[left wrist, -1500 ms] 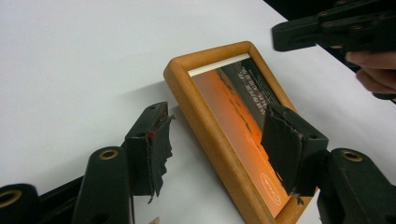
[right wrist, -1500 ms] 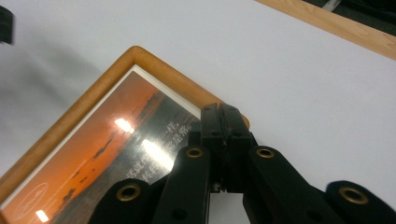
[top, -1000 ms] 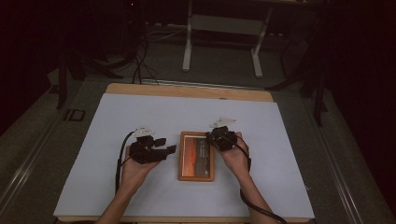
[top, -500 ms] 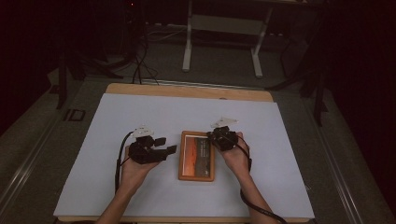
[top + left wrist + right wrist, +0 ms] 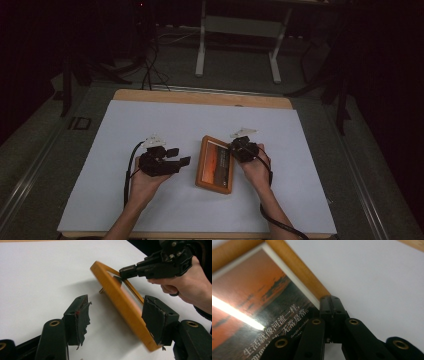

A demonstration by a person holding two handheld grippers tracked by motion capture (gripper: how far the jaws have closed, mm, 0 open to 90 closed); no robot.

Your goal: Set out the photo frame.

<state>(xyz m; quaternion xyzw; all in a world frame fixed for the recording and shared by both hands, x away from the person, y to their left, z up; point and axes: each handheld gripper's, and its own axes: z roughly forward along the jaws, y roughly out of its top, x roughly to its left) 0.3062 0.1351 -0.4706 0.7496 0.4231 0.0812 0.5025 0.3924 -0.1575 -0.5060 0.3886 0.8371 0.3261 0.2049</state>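
On the white-covered bench [image 5: 125, 150] | orange wooden picture frame [image 5: 216, 164] now tilted off flat, lifting begun | right gripper [image 5: 239, 145] fingers clamping its edge | left gripper [image 5: 181, 156] fingers wide, empty

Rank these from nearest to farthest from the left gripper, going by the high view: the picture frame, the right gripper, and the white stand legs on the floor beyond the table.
1. The picture frame, on the table just right of the left gripper.
2. The right gripper, at the frame's far right edge.
3. The white stand legs, on the floor well past the table's far edge.
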